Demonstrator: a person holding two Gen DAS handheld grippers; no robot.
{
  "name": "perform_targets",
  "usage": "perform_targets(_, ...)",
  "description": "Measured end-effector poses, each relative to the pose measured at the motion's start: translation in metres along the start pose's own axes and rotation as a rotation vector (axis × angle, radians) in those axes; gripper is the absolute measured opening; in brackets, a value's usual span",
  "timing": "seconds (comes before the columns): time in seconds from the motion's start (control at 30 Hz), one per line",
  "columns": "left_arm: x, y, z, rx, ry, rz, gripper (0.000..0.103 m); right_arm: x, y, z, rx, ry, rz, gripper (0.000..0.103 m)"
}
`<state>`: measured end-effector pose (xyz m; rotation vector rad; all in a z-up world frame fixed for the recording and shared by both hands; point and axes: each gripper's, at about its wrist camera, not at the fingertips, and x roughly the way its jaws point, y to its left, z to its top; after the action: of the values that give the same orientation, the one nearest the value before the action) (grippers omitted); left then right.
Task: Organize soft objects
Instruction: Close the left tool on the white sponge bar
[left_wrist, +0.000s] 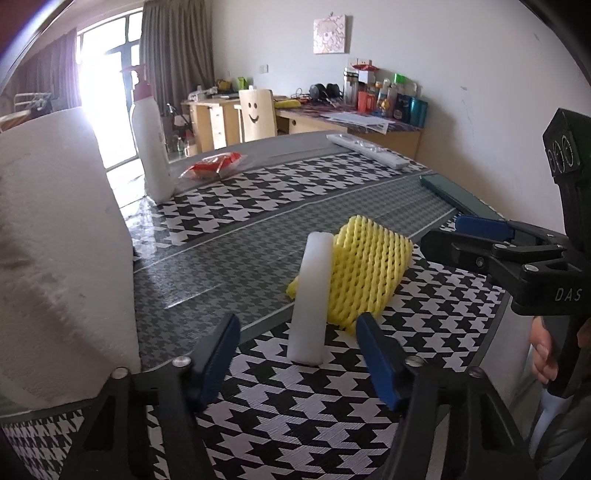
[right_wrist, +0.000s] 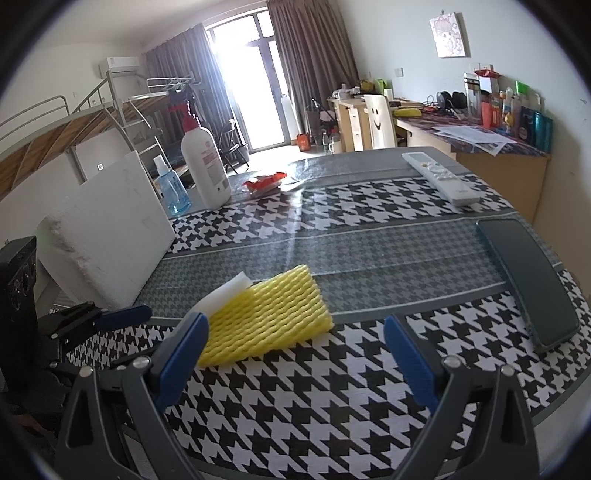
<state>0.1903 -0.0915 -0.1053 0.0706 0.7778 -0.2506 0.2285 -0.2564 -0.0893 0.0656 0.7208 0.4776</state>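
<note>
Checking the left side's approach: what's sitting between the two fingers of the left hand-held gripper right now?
In the left wrist view, the white foam stick stands between the left hand-held gripper fingers, untouched by either.

We see a yellow foam net (left_wrist: 364, 271) w/ a white foam stick (left_wrist: 310, 295) on a black & white houndstooth tablecloth (right_wrist: 295, 387) crossed by a grey band. Both grippers carry blue pads (left_wrist: 218, 356) on black frames. Further back: white foam block (right_wrist: 110, 229), white bottle (right_wrist: 205, 166) w/ pink-red pump, red packet (right_wrist: 264, 182), white remote (right_wrist: 439, 177).
</note>
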Motion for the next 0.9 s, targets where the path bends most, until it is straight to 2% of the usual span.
perform_targets(0.13,0.004,-0.003,0.0,0.007,0.019,-0.007,0.055,0.002,0.001,0.001,-0.002,0.003,0.007,0.098)
perform_targets(0.2,0.007,-0.003,0.0,0.006,0.032,-0.008,0.046,0.002,0.001,0.001,-0.005,0.002,0.011,0.098)
perform_targets(0.43,0.014,-0.006,0.001,0.006,0.064,-0.014,0.042,0.004,-0.001,0.001,-0.001,0.002,0.022,0.098)
perform_targets(0.53,0.017,-0.008,0.002,0.011,0.071,-0.02,0.036,0.005,-0.004,0.001,0.008,0.005,0.023,0.098)
perform_targets(0.6,0.019,-0.008,0.002,0.008,0.079,-0.015,0.026,0.005,-0.004,0.001,0.007,0.005,0.025,0.098)
perform_targets(0.63,0.019,-0.007,0.002,0.003,0.08,-0.01,0.024,0.005,-0.004,0.001,0.008,0.006,0.025,0.098)
perform_targets(0.9,0.018,-0.005,0.002,0.003,0.074,-0.011,0.017,0.007,-0.004,0.001,0.004,0.011,0.032,0.098)
